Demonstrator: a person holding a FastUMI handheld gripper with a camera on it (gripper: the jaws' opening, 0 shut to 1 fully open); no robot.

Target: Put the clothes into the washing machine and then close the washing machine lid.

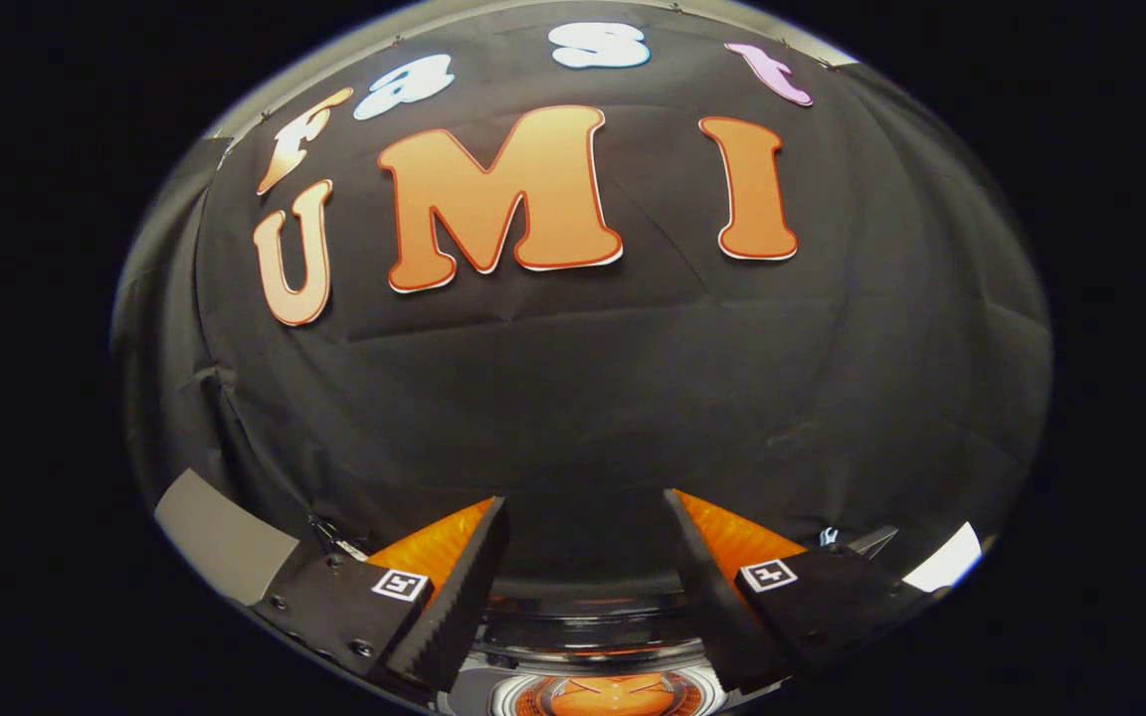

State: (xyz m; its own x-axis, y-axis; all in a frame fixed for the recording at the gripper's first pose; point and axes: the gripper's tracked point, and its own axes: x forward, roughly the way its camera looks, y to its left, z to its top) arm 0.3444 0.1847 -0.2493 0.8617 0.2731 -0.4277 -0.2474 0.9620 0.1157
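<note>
My gripper (585, 512) is open, its two fingers spread wide with nothing between them, and it faces the black cloth wall. Low between the fingers I see the top of a round machine (588, 626) with a dark rim and shiny rings. An orange round part (611, 693) sits at its centre, closest to me. Whether this is the washing machine's lid or its drum I cannot tell. No clothes are visible.
The black cloth wall (583, 398) stands straight ahead beyond the fingers. A grey panel (220, 537) lies low to the left of the left finger. A bright white patch (946, 562) shows low to the right of the right finger.
</note>
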